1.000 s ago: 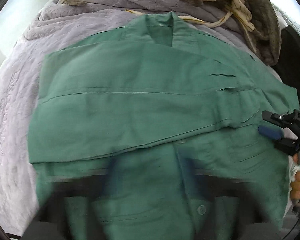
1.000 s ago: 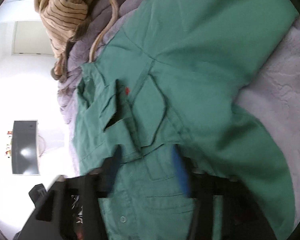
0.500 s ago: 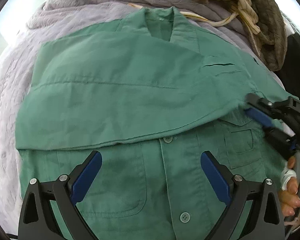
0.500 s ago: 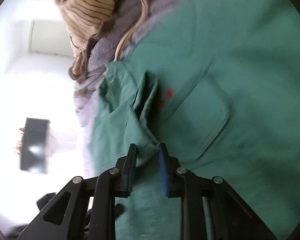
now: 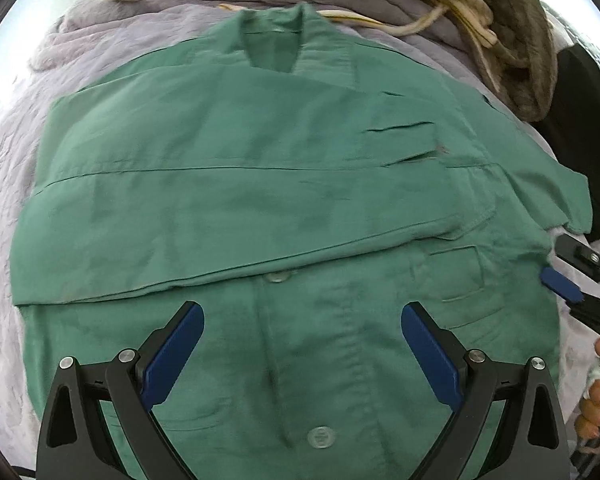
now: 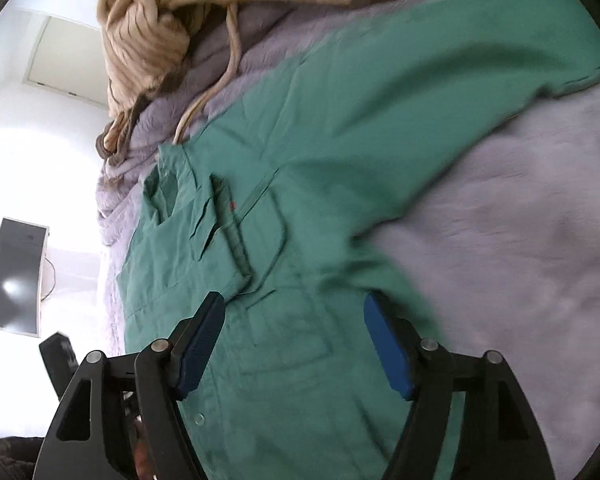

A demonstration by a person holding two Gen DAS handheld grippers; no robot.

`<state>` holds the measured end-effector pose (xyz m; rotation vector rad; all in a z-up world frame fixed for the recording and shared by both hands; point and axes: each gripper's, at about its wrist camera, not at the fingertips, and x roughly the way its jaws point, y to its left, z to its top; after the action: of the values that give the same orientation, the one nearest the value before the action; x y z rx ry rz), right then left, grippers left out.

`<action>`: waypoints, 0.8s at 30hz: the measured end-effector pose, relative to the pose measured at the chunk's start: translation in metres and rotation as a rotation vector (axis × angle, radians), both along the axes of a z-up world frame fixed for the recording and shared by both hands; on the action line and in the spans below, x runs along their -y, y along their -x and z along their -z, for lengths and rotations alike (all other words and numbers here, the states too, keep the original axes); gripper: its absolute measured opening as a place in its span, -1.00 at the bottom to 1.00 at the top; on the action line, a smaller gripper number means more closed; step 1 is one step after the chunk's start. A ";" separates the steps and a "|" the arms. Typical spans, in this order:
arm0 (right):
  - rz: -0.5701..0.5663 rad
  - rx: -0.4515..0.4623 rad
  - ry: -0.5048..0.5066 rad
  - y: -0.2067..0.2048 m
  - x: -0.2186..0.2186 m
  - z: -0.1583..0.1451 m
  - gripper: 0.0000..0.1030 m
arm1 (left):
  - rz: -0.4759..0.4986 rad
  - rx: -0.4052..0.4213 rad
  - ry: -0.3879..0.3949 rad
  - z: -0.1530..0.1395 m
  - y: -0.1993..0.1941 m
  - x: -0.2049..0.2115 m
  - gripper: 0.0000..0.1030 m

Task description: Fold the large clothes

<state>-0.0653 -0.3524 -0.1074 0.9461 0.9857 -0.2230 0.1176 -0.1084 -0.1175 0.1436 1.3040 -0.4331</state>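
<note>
— What carries everything here?

— A bed under a lilac quilted bedspread. The green shirt lies flat on it, front side up, buttons showing, and takes up most of the bedspread in the left wrist view.

— Which way does the shirt point?

— Its long axis runs from collar to hem. The collar points toward the far edge of the bed, the hem toward the person. One sleeve is folded across the chest, so it lies crosswise to that axis, its cuff end near the shirt's right side. The other sleeve stretches out sideways over the bedspread, away from the body of the shirt.

— Anything else on the bed?

— A heap of beige striped clothing with a pale cord sits at the far edge, just beyond the collar. A chest pocket shows below the folded sleeve.

— And the tools?

— The left gripper hovers over the lower placket, its jaws spread wide with nothing between them. The right gripper sits above the shirt's right side near the pocket, jaws likewise spread and empty. A button lies on the placket between the left jaws in that view.
</note>
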 end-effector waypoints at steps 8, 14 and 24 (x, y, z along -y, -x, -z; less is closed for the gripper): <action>0.244 0.029 0.013 0.064 0.098 -0.007 0.47 | 0.017 -0.045 0.049 0.002 0.004 0.049 0.92; 0.428 0.005 -0.056 0.097 0.180 0.016 0.47 | 0.057 -0.038 0.061 0.003 0.009 0.091 0.92; 0.565 0.114 -0.183 0.074 0.260 0.064 0.47 | 0.059 -0.040 0.052 0.011 0.012 0.145 0.92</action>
<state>-0.1392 -0.6123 -0.1710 1.3801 0.6219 -0.5515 0.1054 -0.2536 -0.1284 0.1310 1.3293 -0.5217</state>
